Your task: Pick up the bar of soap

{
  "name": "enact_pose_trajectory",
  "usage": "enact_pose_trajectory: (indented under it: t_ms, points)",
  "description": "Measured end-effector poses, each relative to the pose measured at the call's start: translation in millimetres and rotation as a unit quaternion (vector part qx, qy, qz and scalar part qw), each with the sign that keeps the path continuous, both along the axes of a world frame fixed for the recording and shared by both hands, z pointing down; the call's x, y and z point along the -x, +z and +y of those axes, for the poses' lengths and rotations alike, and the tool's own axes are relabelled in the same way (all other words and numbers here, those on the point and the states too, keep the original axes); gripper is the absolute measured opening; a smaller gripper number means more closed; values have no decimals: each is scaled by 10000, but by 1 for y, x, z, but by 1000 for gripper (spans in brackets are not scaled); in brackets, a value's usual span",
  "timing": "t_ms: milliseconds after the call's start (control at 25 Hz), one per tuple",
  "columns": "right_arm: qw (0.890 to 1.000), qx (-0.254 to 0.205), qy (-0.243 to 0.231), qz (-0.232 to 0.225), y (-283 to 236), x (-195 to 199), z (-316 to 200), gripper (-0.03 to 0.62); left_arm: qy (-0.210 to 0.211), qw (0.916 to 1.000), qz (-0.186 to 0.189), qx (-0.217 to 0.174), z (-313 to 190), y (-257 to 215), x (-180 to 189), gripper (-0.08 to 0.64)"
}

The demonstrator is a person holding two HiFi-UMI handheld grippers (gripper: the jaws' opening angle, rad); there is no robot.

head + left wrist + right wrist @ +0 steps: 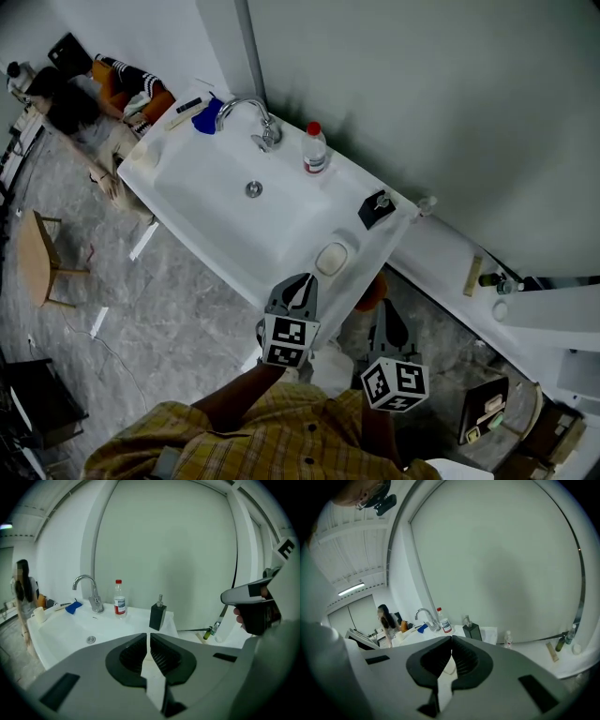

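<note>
The only character I can read is a dark letter E [284, 550] on a white surface at the right edge of the left gripper view. The bottle [316, 152] at the sink's [187, 192] back edge carries a red-and-white label, its print too small for me. The left cube [287, 339] and the right cube [395, 384] show square patterns, no letters.

You're wearing a yellow plaid shirt [272, 436]. Your left gripper [301, 281] and right gripper [384, 314] have smooth grey shells, and each carries a white cube [287, 340] printed with black square markers. Inside the jaws sit black ribbed pads [131, 656], set in rounded black recesses.
</note>
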State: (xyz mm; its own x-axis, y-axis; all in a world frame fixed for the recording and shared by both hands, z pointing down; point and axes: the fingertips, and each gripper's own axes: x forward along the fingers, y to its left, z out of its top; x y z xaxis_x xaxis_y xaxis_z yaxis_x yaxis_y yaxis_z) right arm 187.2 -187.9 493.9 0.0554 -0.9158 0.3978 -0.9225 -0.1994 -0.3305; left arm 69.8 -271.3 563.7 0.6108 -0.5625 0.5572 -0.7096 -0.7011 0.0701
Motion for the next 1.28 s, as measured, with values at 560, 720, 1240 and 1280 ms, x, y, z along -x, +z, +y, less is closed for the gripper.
enact_pose_trajectory:
  t_ms: [560,720,1240,1280]
  points:
    - [9987,401,37,-328,47,-32,-14,20,141,9974,-459,544,-37,69,-41,166]
    - [9980,507,48,-387,57,-38,-14,20,173,9959,-560,683,-38,92,-51,176]
    - [9955,732,244,-542,83,-66,-14,20,713,9874,-1164,802,-44,132,-79,233]
    - [9954,736,252,-557,84,-68,-14,20,724,9868,-1161,870,-45,133,-80,236]
